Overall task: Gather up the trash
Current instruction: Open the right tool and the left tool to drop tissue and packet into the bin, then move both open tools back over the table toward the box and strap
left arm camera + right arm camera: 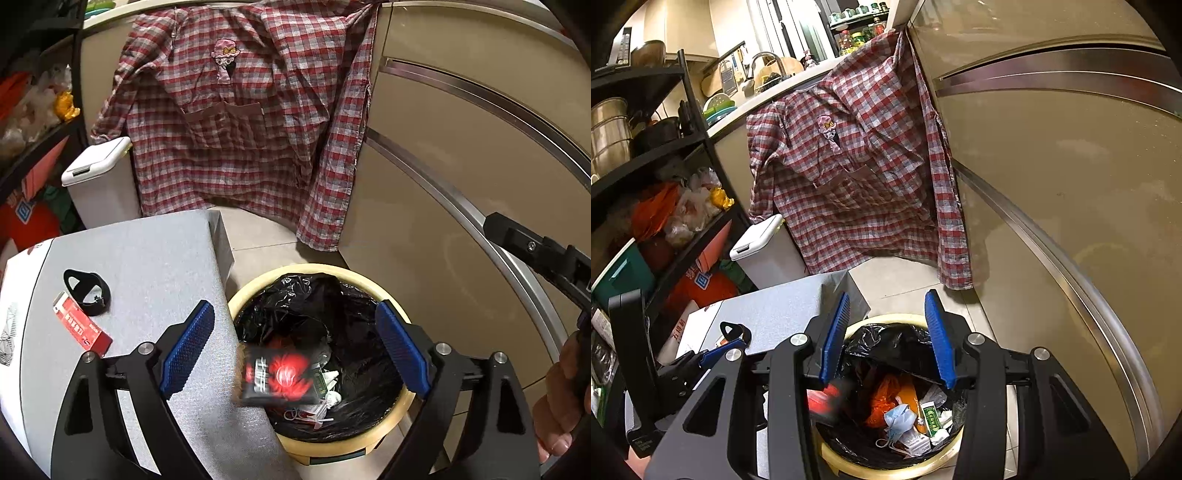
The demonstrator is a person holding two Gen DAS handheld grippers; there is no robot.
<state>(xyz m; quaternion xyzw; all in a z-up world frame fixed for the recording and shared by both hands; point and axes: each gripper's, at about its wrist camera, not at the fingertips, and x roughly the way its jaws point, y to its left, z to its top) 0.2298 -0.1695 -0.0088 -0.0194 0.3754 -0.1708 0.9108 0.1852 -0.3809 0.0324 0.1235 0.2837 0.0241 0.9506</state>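
The left gripper (295,350) stands with its jaws spread wide, nothing pressed between its blue pads (190,349); it hangs over the near edge of the round cream waste bin (258,286), which is lined with a black bag (295,295). Between the spread fingers, at about 7 o'clock of the bin's mouth, a black packet with a red burst print (280,380) shows blurred and touching neither pad, just over the rubbish inside.

The right gripper (888,339) is also released, its jaws partly apart with nothing between them, and points down into the same bin (886,318). In that view the bin holds an orange wrapper (886,398), a blue face mask (901,417) and a small green and white box (931,415); the red and black packet (827,400) is a blur at 9 o'clock of the opening.

On the grey table top (147,266), at 9 o'clock from the bin, lie a red box (83,326) and a black strap loop (88,291), touching one another. Beyond the table, at 11 o'clock, stands a white lidded bin (98,173). A red checked shirt (240,122) hangs at 12 o'clock against the beige cabinet fronts (443,147). A hand (557,402) shows at the right edge
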